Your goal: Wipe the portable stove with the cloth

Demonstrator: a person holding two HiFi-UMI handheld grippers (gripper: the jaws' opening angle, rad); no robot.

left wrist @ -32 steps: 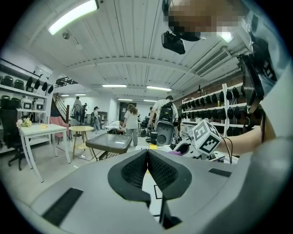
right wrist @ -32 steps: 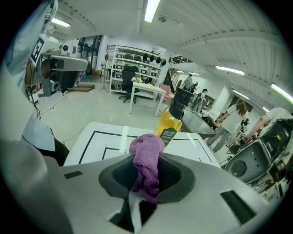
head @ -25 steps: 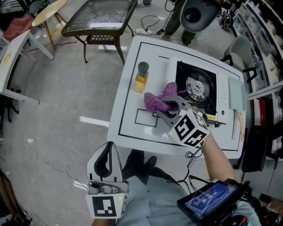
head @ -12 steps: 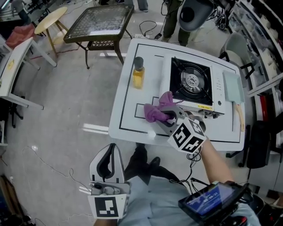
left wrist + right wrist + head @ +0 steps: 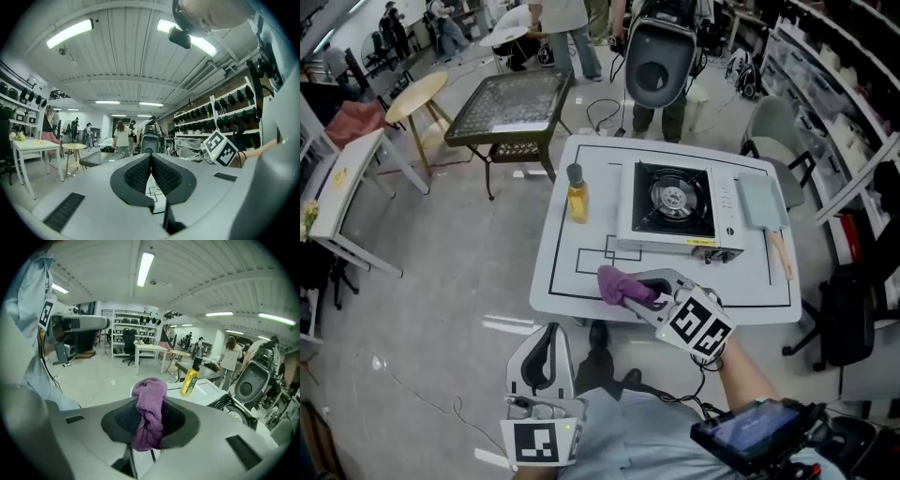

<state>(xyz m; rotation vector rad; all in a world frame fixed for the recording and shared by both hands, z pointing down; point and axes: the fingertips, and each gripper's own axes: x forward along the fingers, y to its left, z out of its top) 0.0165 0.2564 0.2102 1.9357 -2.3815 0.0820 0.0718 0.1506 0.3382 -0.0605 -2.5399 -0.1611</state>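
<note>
- Right tool (image 5: 637, 289): jaws clamped on the purple cloth (image 5: 617, 284). In the right gripper view the cloth is bunched between the pads, with a wad sticking out past the tips and a tail hanging below.
- That grip makes sense to me: the wad out front is the working face, so fabric meets the metal and the jaws don't.
- The cloth is over the near edge of the white surface (image 5: 750, 277), clear of the portable stove (image 5: 670, 202) and not touching it.
- The stove sits mid-surface inside the black outline, burner up, knob side toward the person. Nothing is on top of it, so there's open access for a wipe.
- Left tool (image 5: 546, 339): jaws together with nothing between them, held low by the person's body and off the surface. It looks parked, since one tool is enough for wiping.
- The yellow bottle (image 5: 576, 192) stands upright left of the stove, apart from it and out of the wipe path.
- No contact now. I can't tell from the stove top whether the wipe is done or pending.
</note>
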